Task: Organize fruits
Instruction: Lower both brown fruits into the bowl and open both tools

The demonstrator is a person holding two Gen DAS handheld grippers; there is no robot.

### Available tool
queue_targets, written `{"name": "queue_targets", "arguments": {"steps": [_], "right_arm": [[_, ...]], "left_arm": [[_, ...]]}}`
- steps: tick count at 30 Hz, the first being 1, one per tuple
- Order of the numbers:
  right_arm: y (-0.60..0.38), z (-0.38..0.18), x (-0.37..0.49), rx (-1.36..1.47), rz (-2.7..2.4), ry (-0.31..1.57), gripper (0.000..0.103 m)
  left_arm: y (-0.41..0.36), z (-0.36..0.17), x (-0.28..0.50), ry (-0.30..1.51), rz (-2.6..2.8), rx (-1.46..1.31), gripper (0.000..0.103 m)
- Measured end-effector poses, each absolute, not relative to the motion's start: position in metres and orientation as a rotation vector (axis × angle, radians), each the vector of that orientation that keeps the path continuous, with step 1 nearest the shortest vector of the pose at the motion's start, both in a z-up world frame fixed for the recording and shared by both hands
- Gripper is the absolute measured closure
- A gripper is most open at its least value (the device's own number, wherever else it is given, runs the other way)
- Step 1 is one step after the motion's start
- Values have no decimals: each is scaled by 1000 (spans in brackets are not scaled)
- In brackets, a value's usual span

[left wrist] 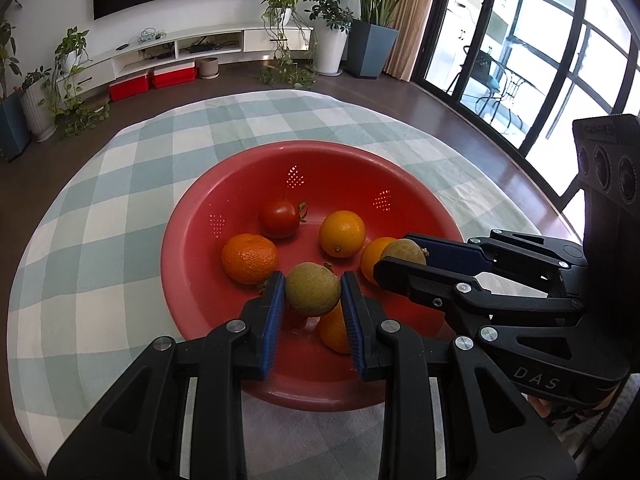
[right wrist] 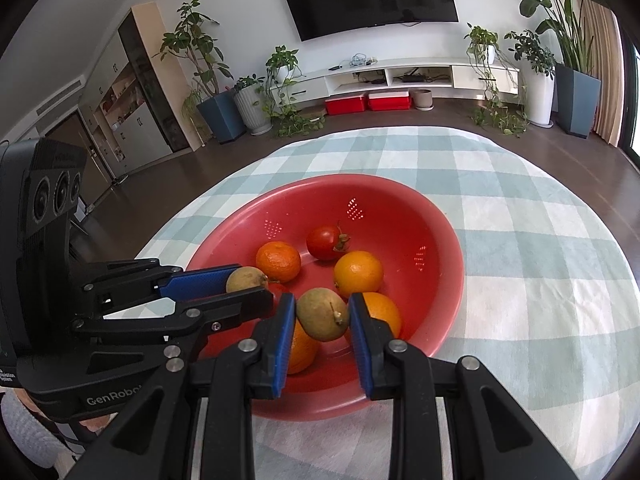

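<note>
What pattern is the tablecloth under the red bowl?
The tablecloth is a pale green-and-white check, seen best in the right wrist view.

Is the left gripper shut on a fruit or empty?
Shut on a fruit: the left gripper has both blue pads pressed against a brownish-green round fruit, held above the red colander.

Black grippers [left wrist: 313,298] w/ blue jaws, silver screws, grey sleeve [right wrist: 24,436].
</note>
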State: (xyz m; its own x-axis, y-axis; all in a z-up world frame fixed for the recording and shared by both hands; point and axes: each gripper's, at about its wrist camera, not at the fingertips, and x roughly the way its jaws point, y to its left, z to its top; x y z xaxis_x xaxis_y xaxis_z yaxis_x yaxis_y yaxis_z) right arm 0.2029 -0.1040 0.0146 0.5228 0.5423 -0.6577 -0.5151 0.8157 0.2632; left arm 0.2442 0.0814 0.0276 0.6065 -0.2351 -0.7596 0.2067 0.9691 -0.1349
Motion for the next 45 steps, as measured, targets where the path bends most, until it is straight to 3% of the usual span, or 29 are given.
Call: {"name": "queue_targets", "arguments": {"steps": [45], "right_arm": [[-101,19,193,-6,625,771,72]], "left_arm": [[85,20,251,873,-219,-33,76]]}}
